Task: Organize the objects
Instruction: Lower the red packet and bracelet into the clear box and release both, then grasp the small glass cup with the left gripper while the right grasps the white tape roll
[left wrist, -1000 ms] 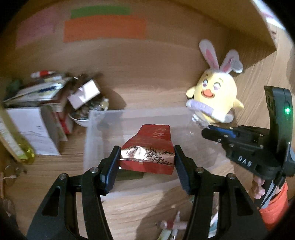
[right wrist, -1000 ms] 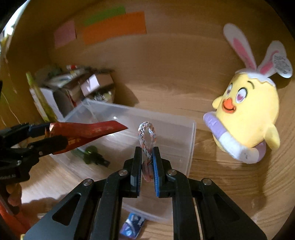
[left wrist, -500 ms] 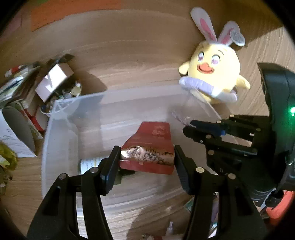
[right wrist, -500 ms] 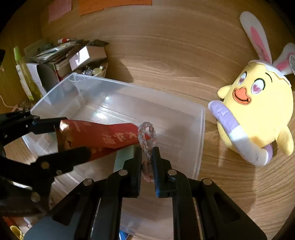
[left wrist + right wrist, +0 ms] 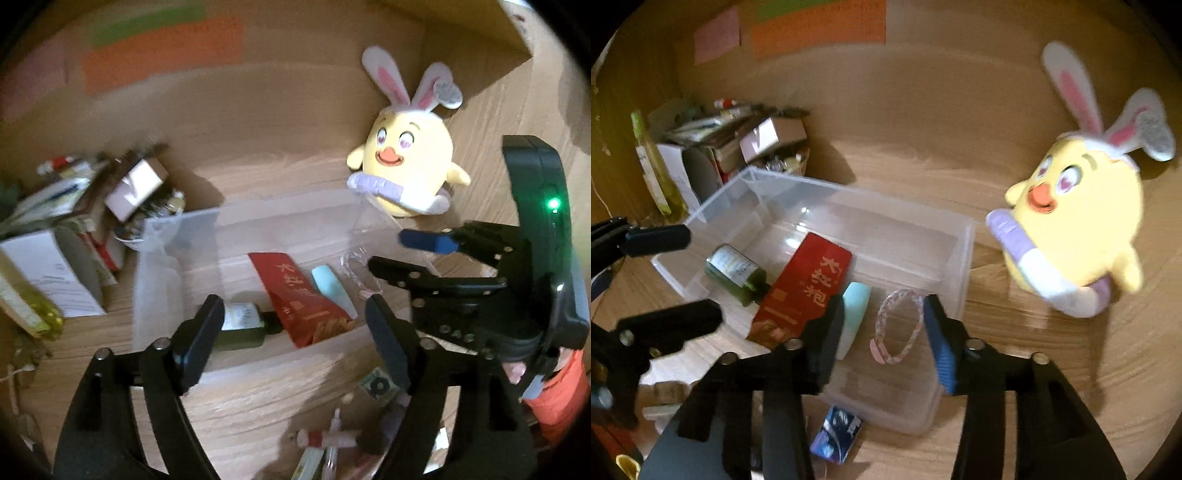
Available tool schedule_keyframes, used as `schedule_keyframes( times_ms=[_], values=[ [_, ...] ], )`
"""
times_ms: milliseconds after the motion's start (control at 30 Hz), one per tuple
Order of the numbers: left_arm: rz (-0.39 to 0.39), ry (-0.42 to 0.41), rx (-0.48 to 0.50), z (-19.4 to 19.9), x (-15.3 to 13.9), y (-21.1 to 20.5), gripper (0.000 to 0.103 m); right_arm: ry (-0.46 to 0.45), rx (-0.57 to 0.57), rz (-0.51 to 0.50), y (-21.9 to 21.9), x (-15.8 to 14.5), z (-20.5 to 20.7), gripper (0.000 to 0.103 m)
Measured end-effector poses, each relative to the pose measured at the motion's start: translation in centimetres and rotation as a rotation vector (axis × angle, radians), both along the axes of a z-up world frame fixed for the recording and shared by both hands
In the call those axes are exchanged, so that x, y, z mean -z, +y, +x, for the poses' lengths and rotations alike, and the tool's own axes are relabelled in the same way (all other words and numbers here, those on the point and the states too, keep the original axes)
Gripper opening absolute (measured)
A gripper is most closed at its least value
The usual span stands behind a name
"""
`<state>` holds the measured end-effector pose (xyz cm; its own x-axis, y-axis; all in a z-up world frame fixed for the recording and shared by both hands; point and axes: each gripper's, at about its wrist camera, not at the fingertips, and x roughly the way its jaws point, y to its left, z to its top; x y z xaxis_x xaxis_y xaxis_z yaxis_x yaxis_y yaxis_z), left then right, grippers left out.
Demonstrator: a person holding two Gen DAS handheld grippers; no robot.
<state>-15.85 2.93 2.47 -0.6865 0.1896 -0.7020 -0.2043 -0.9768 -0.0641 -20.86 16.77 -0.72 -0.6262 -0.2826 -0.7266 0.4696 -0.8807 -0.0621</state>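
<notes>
Wood-grain tabletop (image 5: 1034,387), dim warm light, both views blurred.
Nearest: left gripper (image 5: 291,332) jaws opening, wide, nothing between the pads; hovering above near wall of clear plastic bin (image 5: 964,258).
Right gripper (image 5: 882,332) jaws opening, mid-width, pads clear of braided bracelet (image 5: 897,328), which lies flat on bin floor at the right end.
On tabletop in front of bin: blue packet (image 5: 836,437), small clutter near bottom edge of left view, too blurred to name.
Inside bin, left to right: dark green bottle (image 5: 737,275) on its side, red pouch (image 5: 805,291) with gold characters lying flat and overlapping bottle neck, mint-green oblong item (image 5: 855,314) just beside pouch, then bracelet.
Right of bin, close to its far corner: yellow chick plush (image 5: 1078,221) with bunny ears, upright.
Left of bin, farther back: heap of boxes and papers (image 5: 713,155), touching or nearly touching bin's far-left corner, cannot tell which.
Farthest: wooden back panel with orange (image 5: 820,29), green and pink paper patches.
Orange sleeve (image 5: 561,391) behind right gripper in left view.
</notes>
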Motion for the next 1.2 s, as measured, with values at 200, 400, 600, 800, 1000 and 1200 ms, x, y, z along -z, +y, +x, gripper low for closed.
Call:
schedule_keyframes(
  times_ms=[200,400,600,800,1000,1200],
  values=[
    [-0.034,0.078,-0.045,3.9,-1.8,-1.7,0.096,0.113,-0.002,-0.024,1.3,-2.7,4.1,0.079],
    [-0.037,0.099,-0.085,7.7,-1.9,-4.1,0.099,0.152,-0.023,-0.079,2.5,-4.1,8.7,0.083],
    [-0.055,0.04,-0.113,10.4,1.0,-6.0,0.099,0.125,-0.04,-0.109,2.7,-2.7,12.1,0.083],
    [-0.068,-0.045,-0.12,11.7,5.4,-7.2,0.099,0.044,-0.061,-0.123,2.3,0.2,14.4,0.083],
    [-0.117,-0.101,-0.075,12.8,8.2,-7.0,0.092,-0.041,-0.104,-0.123,1.5,2.8,16.1,0.083],
    [-0.104,-0.116,-0.049,12.6,8.9,-7.1,0.09,-0.092,-0.112,-0.124,1.2,4.2,17.0,0.083]
  ],
)
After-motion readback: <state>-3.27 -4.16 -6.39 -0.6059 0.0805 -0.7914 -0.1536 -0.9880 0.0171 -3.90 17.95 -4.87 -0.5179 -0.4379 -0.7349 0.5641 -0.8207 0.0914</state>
